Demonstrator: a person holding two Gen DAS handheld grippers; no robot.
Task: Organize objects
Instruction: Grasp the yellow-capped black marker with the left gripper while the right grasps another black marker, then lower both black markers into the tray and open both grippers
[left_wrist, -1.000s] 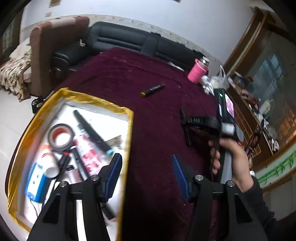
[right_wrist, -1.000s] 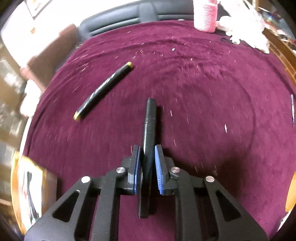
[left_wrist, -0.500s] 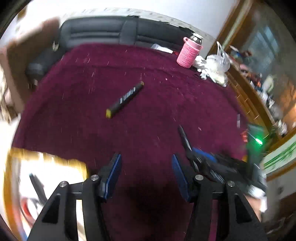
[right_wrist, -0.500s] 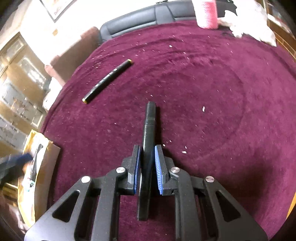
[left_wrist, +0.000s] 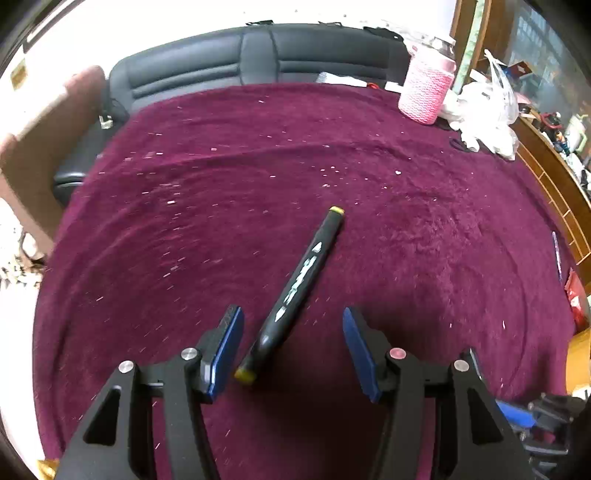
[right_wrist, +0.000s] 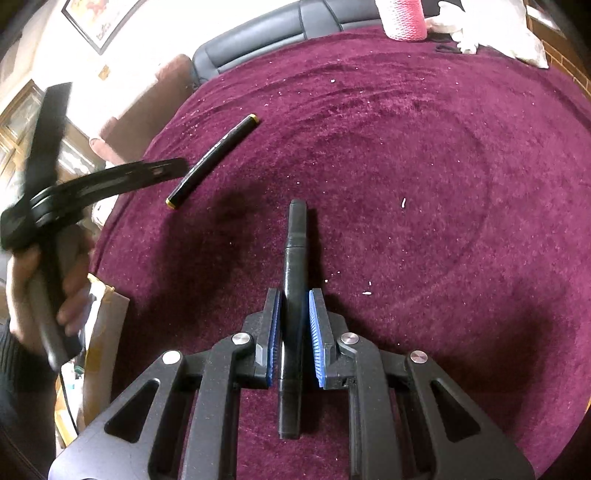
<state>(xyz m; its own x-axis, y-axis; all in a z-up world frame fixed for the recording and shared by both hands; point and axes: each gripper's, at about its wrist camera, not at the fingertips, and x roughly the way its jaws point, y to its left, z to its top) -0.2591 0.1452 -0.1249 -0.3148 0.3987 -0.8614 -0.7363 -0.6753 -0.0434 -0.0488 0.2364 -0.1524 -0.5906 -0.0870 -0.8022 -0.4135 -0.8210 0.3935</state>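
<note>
A black marker with yellow ends (left_wrist: 301, 286) lies on the maroon cloth (left_wrist: 184, 229). Its near end sits between the fingers of my left gripper (left_wrist: 291, 347), which is open around it without touching. The same marker shows in the right wrist view (right_wrist: 214, 158), with the left gripper (right_wrist: 173, 168) just beside it. My right gripper (right_wrist: 293, 325) is shut on a black pen (right_wrist: 293, 280) and holds it pointing forward above the cloth. The gold-rimmed tray (right_wrist: 99, 332) of stationery is at the left edge.
A pink knitted bottle (left_wrist: 426, 90) and white plastic bags (left_wrist: 484, 110) stand at the far right of the table. A black sofa (left_wrist: 258, 55) lies behind it. A wooden cabinet (left_wrist: 554, 184) is on the right. A small pen (left_wrist: 557, 254) lies near the right table edge.
My left gripper has swung away from the tray to the marker, which now lies between its open fingers. My right gripper still holds the black pen and has drawn back a little.
</note>
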